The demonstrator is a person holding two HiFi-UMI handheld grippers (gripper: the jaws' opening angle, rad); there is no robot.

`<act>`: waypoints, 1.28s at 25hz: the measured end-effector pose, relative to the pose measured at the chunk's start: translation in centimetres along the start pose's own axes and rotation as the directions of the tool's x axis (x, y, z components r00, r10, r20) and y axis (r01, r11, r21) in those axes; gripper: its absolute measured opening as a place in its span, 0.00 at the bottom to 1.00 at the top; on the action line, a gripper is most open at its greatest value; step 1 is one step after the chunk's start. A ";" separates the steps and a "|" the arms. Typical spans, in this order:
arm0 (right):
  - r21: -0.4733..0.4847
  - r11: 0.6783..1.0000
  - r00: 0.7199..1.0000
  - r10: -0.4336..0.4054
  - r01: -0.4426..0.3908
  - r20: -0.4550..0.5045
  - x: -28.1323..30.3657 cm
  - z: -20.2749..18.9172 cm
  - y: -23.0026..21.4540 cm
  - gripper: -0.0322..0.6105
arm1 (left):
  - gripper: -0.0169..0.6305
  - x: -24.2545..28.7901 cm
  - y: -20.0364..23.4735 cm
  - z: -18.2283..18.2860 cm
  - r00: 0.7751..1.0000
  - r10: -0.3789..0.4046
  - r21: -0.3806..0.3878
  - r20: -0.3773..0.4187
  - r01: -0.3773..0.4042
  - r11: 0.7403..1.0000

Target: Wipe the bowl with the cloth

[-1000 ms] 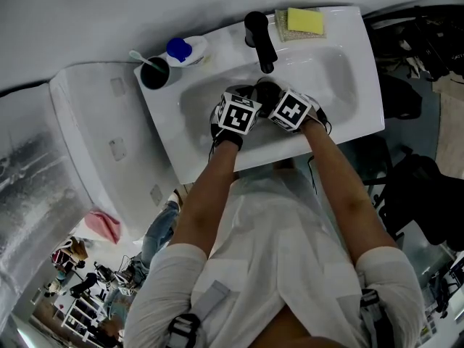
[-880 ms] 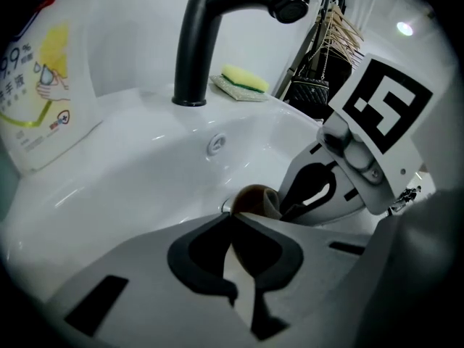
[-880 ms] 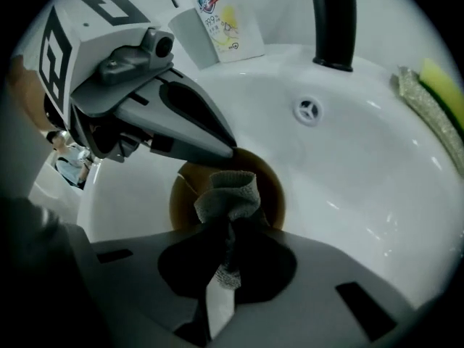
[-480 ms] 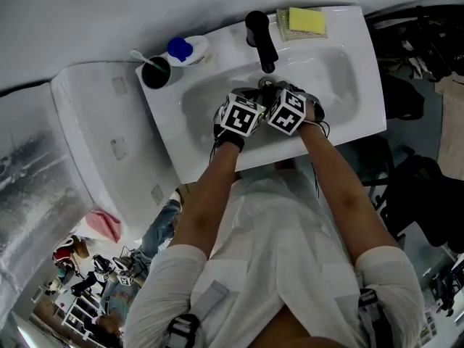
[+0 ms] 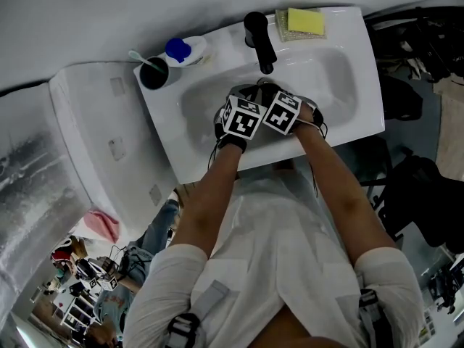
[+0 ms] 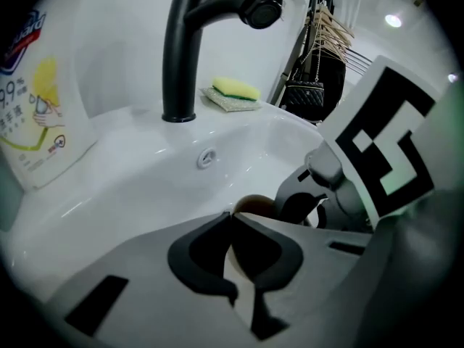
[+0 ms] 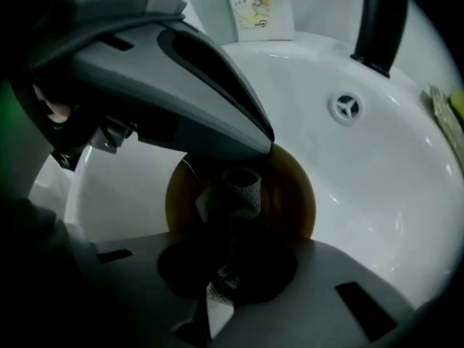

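Observation:
Both grippers are down in the white sink (image 5: 348, 42), their marker cubes side by side. The brown bowl (image 7: 290, 194) stands tilted in the basin; in the head view the grippers hide most of it. My left gripper (image 6: 232, 216) is shut on the bowl's rim (image 6: 254, 204), and in the right gripper view its jaw reaches that rim from the upper left. My right gripper (image 7: 226, 256) is shut on a grey textured cloth (image 7: 232, 193), whose bunched end lies inside the bowl against its inner surface.
A black faucet (image 5: 259, 38) stands at the back of the basin, just beyond the grippers. A yellow sponge (image 5: 304, 20) lies at the back right corner. A blue-capped soap bottle (image 5: 185, 49) and a black cup with a toothbrush (image 5: 154, 72) stand at the back left.
My right gripper has slid left across the basin, so its cube now sits close against the left one. The left gripper has barely moved.

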State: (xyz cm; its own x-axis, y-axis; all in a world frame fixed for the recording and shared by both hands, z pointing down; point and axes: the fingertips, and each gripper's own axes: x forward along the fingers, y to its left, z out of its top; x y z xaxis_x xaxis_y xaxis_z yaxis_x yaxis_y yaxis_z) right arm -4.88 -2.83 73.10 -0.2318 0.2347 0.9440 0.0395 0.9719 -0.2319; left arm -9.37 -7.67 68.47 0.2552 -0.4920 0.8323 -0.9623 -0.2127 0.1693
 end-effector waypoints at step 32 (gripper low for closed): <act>0.052 0.991 0.992 0.117 -0.120 0.053 -0.5 0.7 1.0 0.11 | 0.05 0.2 0.2 -0.3 1.000 -0.009 -0.004 0.004 0.009 1.000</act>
State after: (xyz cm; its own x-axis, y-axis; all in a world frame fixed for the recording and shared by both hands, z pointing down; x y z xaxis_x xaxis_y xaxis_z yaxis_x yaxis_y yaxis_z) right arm -5.38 -2.03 72.23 -0.2765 0.3460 0.8966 0.0165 0.9345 -0.3555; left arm -9.59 -7.58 68.80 0.2644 -0.4931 0.8288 -0.9603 -0.2142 0.1789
